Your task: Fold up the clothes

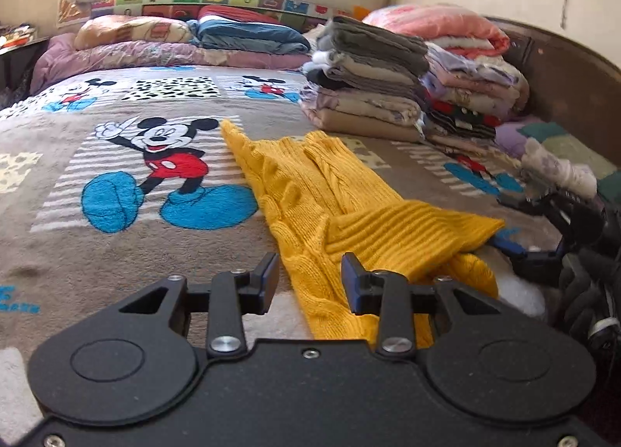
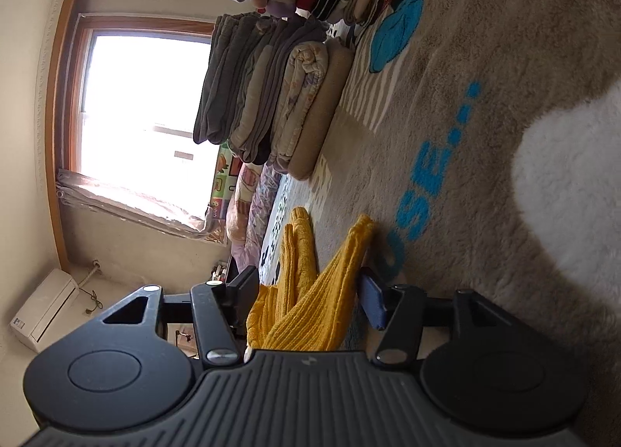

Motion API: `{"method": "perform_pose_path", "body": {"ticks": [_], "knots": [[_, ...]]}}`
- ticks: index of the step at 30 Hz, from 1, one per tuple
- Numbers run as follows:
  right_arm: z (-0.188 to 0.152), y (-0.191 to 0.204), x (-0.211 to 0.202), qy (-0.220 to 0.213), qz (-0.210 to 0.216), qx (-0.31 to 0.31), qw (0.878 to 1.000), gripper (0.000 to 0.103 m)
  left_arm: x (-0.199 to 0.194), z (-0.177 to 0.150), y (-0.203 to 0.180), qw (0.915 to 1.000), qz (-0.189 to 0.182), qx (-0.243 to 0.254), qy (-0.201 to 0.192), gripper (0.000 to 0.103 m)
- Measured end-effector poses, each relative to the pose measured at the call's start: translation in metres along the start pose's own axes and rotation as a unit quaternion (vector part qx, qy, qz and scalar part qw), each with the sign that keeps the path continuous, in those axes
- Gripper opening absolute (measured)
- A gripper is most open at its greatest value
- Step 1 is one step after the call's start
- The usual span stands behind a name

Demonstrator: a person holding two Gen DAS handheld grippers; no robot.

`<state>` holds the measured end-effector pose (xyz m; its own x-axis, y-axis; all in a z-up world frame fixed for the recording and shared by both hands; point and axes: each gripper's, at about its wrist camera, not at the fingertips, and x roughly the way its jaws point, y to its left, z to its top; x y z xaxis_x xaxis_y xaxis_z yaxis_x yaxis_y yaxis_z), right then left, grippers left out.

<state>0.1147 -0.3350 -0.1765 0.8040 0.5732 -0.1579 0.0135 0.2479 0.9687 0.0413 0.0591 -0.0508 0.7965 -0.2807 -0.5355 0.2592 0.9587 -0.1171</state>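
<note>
The mustard-yellow cable-knit sweater [image 1: 310,191] lies on the bed's Mickey blanket [image 1: 116,253], straight ahead of both claws. Left claw [image 1: 309,284] spread, empty; right claw [image 2: 306,299] spread around the ribbed hem. Pinch deep, lift evenly.

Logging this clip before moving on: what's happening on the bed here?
A person is folding a mustard-yellow knitted sweater on a grey Mickey Mouse blanket. The right gripper is open around the sweater's ribbed edge; the left gripper hovers open above its near end. Stacks of folded clothes sit behind.
</note>
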Motion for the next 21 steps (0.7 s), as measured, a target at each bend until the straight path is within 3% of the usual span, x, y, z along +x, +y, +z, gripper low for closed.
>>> {"method": "perform_pose_path", "body": {"ticks": [5,6,8,11,16,21], "knots": [[-0.012,0.005,0.011,0.019,-0.012,-0.022,1.000,0.054,0.026,-0.018,-0.040,0.9929,0.004,0.111,0.043,0.032],[-0.012,0.004,0.015,0.019,-0.015,-0.027,0.999,0.050,0.034,-0.024,-0.049,0.9893,0.006,0.136,0.052,0.032],[-0.009,0.004,0.023,0.018,-0.023,-0.041,0.999,0.030,0.039,-0.030,-0.058,0.9863,0.005,0.156,0.054,0.031],[-0.006,0.003,0.030,0.008,-0.026,-0.059,0.998,0.014,0.030,-0.023,-0.048,0.9892,-0.006,0.137,0.052,0.032],[-0.004,0.008,0.020,-0.003,0.006,-0.056,0.998,0.011,0.011,-0.008,-0.002,0.9995,0.016,0.024,0.009,0.032],[-0.004,0.010,0.013,-0.008,0.017,-0.052,0.998,0.011,0.019,0.004,0.019,0.9970,0.070,-0.032,-0.004,0.032]]}}
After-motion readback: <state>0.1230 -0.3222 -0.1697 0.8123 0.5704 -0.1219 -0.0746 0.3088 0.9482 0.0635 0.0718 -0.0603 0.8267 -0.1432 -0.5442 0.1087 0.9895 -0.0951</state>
